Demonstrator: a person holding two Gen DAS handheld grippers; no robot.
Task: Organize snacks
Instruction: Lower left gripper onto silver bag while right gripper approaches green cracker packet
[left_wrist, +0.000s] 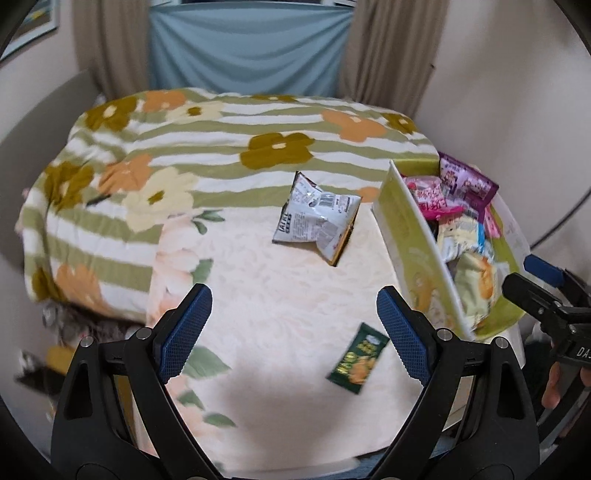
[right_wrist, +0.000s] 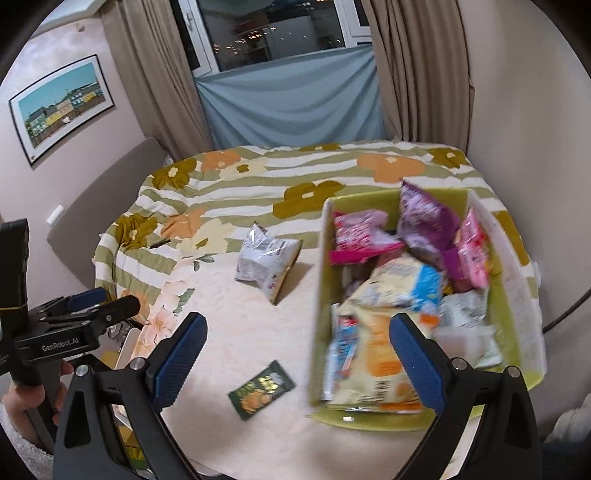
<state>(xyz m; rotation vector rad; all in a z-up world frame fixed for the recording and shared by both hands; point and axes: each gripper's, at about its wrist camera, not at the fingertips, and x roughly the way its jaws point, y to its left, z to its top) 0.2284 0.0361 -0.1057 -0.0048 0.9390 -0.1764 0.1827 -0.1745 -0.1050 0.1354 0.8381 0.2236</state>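
the blanket (left_wrist: 229, 133) across the upper half of the frame is striped green and white with olive, orange and cream flowers; below it a cream cover (left_wrist: 280, 302) carries pale peach blooms and green leaves. centre: a silver-white snack bag (left_wrist: 314, 218). lower centre: a dark green packet (left_wrist: 358, 358) with orange print. at right, a lime green box (right_wrist: 517, 295) holds pink, purple and yellow-blue bags.
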